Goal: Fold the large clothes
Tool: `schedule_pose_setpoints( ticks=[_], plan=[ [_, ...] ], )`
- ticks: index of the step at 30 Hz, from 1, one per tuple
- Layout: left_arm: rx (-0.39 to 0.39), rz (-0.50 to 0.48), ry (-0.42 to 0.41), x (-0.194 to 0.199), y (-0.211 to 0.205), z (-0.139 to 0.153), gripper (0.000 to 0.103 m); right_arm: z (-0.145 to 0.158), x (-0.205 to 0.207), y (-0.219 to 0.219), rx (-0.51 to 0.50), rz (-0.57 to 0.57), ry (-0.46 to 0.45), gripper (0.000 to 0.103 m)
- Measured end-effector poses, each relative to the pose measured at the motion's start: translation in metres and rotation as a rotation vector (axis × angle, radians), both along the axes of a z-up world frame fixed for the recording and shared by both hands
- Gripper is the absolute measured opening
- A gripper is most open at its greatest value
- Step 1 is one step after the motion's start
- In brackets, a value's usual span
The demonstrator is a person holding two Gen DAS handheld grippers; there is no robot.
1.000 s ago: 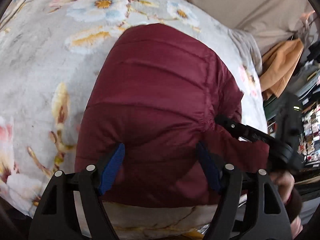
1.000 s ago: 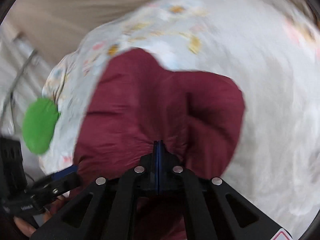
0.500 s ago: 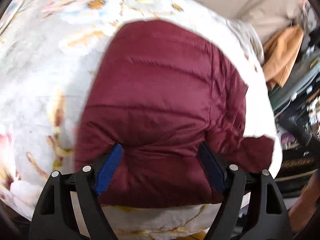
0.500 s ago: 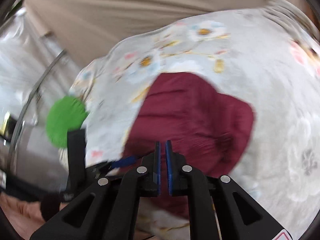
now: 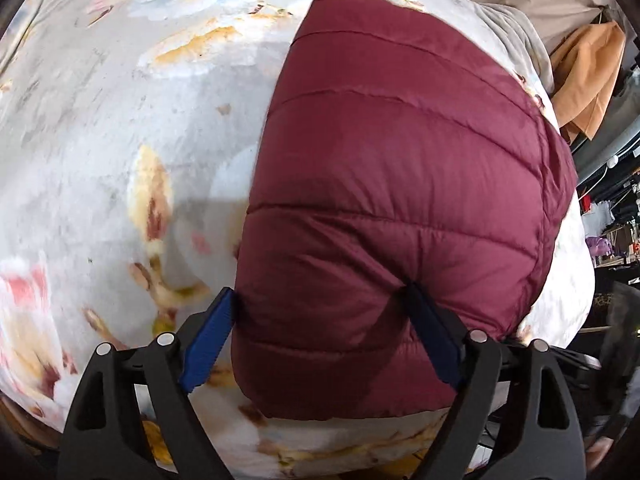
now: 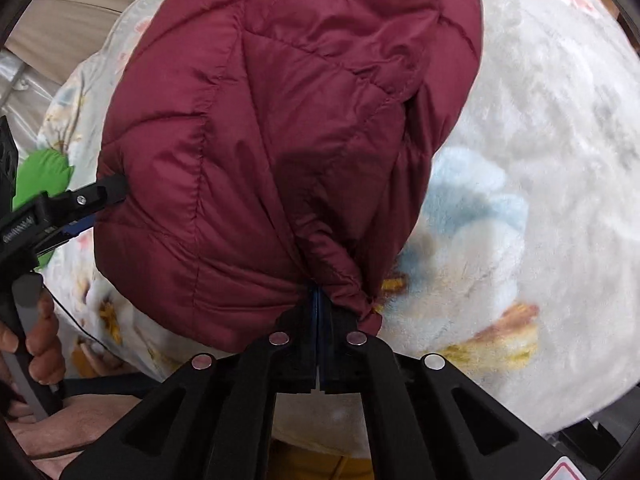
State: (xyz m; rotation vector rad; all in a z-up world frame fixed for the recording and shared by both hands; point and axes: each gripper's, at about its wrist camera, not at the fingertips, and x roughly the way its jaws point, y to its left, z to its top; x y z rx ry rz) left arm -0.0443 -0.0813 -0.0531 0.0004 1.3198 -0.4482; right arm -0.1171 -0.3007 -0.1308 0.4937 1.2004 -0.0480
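No brand or label can be read; pale lettering on the black body of the left gripper (image 6: 80, 200), seen at the left edge of the right wrist view, is too small to make out. A folded maroon quilted puffer jacket (image 5: 400, 184) lies on a pale plush blanket printed with large flowers (image 5: 120, 128), filling the centre and right of the left wrist view. There the left gripper (image 5: 320, 320) has its blue-padded fingers (image 5: 208, 336) spread wide across the jacket's near edge; they have just been opening, with the padded fabric between them. The right wrist view shows the jacket's crumpled side, a puckered bunch of fabric pinched in the right gripper (image 6: 318, 304), whose fingers are closed tight on it at lower centre. Only this view shows a bright green cloth (image 6: 40, 176) at the left edge and a hand (image 6: 36, 344) on the left gripper's handle. Only the left wrist view shows an orange garment (image 5: 588, 76) hanging at upper right beside cluttered shelves (image 5: 612, 216).
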Motion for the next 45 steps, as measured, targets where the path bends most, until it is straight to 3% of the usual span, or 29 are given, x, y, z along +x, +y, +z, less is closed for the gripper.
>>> schedule_pose_setpoints(
  ticks=[5, 7, 9, 11, 13, 17, 19, 20, 23, 25, 26, 27, 28, 29, 33, 35, 37, 39, 42, 45],
  plan=[
    [0.005, -0.037, -0.021, 0.001, 0.002, 0.004, 0.084, 0.063, -0.012, -0.002, -0.012, -0.081, -0.155, 0.002],
    [0.001, -0.046, -0.014, 0.002, 0.003, 0.003, 0.084, 0.058, 0.003, 0.008, -0.047, -0.047, -0.144, 0.004],
    [-0.005, -0.054, -0.008, 0.004, 0.001, 0.002, 0.084, 0.021, 0.022, 0.018, -0.092, -0.009, -0.062, 0.000],
    [0.008, -0.067, -0.010, 0.004, -0.003, 0.003, 0.083, -0.001, 0.029, 0.016, -0.051, -0.040, -0.027, 0.000],
    [0.021, -0.081, -0.028, 0.001, -0.006, 0.007, 0.083, 0.010, 0.026, 0.010, -0.011, -0.093, -0.031, 0.000],
    [0.024, -0.076, -0.061, 0.002, -0.007, 0.014, 0.083, 0.052, 0.021, -0.007, 0.003, -0.166, -0.156, 0.002],
    [0.019, -0.054, -0.072, 0.006, -0.005, 0.018, 0.083, 0.068, 0.029, -0.025, -0.014, -0.224, -0.211, 0.028],
    [0.012, -0.036, -0.079, 0.008, -0.003, 0.021, 0.083, 0.070, 0.034, -0.034, -0.006, -0.257, -0.222, 0.035],
    [-0.037, 0.039, -0.100, 0.017, 0.011, 0.032, 0.083, 0.070, 0.046, -0.062, 0.096, -0.335, -0.223, 0.037],
    [-0.060, 0.095, -0.103, 0.026, 0.020, 0.036, 0.083, 0.067, 0.055, -0.071, 0.156, -0.351, -0.222, 0.052],
    [-0.063, 0.110, -0.100, 0.028, 0.022, 0.037, 0.083, 0.059, 0.063, -0.074, 0.162, -0.346, -0.199, 0.052],
    [-0.069, 0.126, -0.092, 0.032, 0.024, 0.037, 0.083, 0.054, 0.068, -0.073, 0.160, -0.333, -0.183, 0.043],
    [-0.073, 0.135, -0.087, 0.033, 0.025, 0.037, 0.083, 0.049, 0.075, -0.072, 0.172, -0.305, -0.180, 0.015],
    [-0.077, 0.143, -0.086, 0.034, 0.025, 0.039, 0.083, 0.050, 0.084, -0.063, 0.191, -0.289, -0.186, 0.008],
    [-0.069, 0.133, -0.099, 0.035, 0.017, 0.042, 0.083, 0.094, 0.093, -0.049, 0.108, -0.215, -0.356, 0.004],
    [-0.059, 0.120, -0.086, 0.035, 0.012, 0.037, 0.083, 0.090, 0.101, -0.047, 0.056, -0.218, -0.340, 0.004],
    [-0.035, 0.093, -0.070, 0.035, 0.006, 0.029, 0.083, 0.055, 0.111, -0.047, 0.007, -0.215, -0.210, 0.006],
    [-0.014, 0.067, -0.061, 0.033, -0.001, 0.022, 0.083, 0.029, 0.114, -0.047, 0.011, -0.200, -0.153, 0.004],
    [0.011, 0.046, -0.062, 0.032, -0.005, 0.017, 0.083, 0.045, 0.102, -0.043, -0.020, -0.234, -0.154, 0.008],
    [0.022, 0.034, -0.064, 0.031, -0.008, 0.016, 0.083, 0.086, 0.073, -0.026, -0.117, -0.222, -0.220, 0.008]
  ],
)
